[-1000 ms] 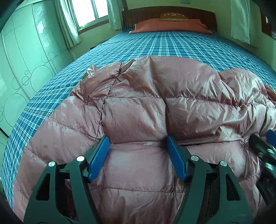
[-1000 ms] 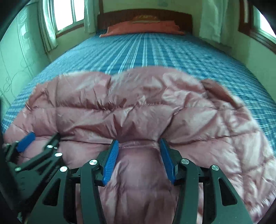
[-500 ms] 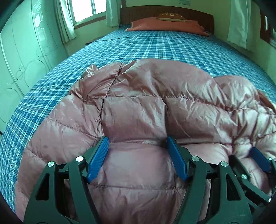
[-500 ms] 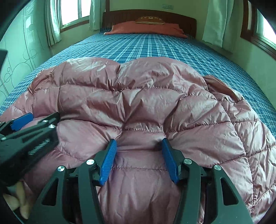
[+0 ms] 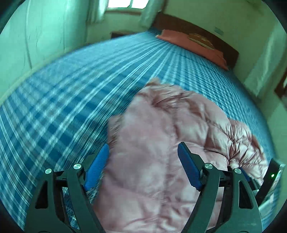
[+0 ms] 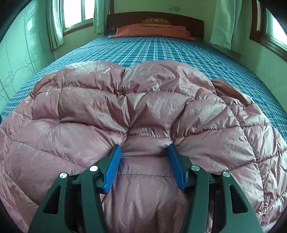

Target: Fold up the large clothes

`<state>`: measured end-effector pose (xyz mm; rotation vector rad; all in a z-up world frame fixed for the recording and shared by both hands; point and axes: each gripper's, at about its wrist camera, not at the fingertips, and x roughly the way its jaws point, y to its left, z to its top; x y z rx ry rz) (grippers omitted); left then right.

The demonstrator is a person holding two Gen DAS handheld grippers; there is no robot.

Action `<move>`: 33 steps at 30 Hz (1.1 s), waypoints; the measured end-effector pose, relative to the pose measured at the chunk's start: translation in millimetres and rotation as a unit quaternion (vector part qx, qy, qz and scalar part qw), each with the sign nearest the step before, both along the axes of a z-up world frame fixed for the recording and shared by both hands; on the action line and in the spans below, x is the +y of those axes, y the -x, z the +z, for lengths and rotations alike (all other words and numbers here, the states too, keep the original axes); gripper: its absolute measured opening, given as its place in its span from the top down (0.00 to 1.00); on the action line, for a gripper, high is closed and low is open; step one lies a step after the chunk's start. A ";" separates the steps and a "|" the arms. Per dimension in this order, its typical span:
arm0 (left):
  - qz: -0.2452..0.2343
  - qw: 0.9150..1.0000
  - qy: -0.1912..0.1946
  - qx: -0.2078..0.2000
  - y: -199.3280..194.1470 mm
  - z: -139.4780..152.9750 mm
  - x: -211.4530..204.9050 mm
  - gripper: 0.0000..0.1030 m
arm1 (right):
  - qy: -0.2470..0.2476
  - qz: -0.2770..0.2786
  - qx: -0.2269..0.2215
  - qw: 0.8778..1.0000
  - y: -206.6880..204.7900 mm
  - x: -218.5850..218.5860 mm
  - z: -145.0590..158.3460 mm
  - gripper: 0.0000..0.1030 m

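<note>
A puffy pink quilted down jacket (image 6: 143,111) lies bunched on the blue plaid bed (image 6: 152,50). In the right wrist view my right gripper (image 6: 144,152) is open, its blue pads pressed into the jacket's near part with fabric bulging between them. In the left wrist view, which is blurred by motion, my left gripper (image 5: 143,154) is open over the jacket's (image 5: 161,143) left edge, tilted, its left pad over the bedsheet (image 5: 62,98). Part of the right gripper shows at the right edge (image 5: 269,175).
A salmon pillow (image 6: 152,31) and a small cushion (image 6: 155,22) lie by the dark wooden headboard (image 6: 156,17). Curtained windows stand at the left (image 6: 75,16) and right (image 6: 276,26). A pale wardrobe (image 6: 19,59) stands along the bed's left side.
My left gripper has swung left and tilted, now over the jacket's left edge, and it has left the right wrist view. The right gripper stays pressed in the jacket.
</note>
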<state>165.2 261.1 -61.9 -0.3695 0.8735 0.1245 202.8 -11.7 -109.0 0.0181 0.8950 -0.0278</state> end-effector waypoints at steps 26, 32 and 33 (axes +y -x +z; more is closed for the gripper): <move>-0.025 0.978 0.207 0.013 -20.0 -65.2 23.0 0.41 | 0.021 -0.004 -0.004 1.000 0.9 12.6 0.6 0.47; -0.050 0.978 0.200 -0.009 -16.2 -55.6 16.0 0.75 | 0.029 -0.005 -0.005 1.000 1.1 18.3 -0.7 0.47; -0.051 0.978 0.199 -0.014 -14.7 -52.3 15.4 0.78 | 0.031 -0.005 -0.005 0.999 0.9 19.0 -0.9 0.47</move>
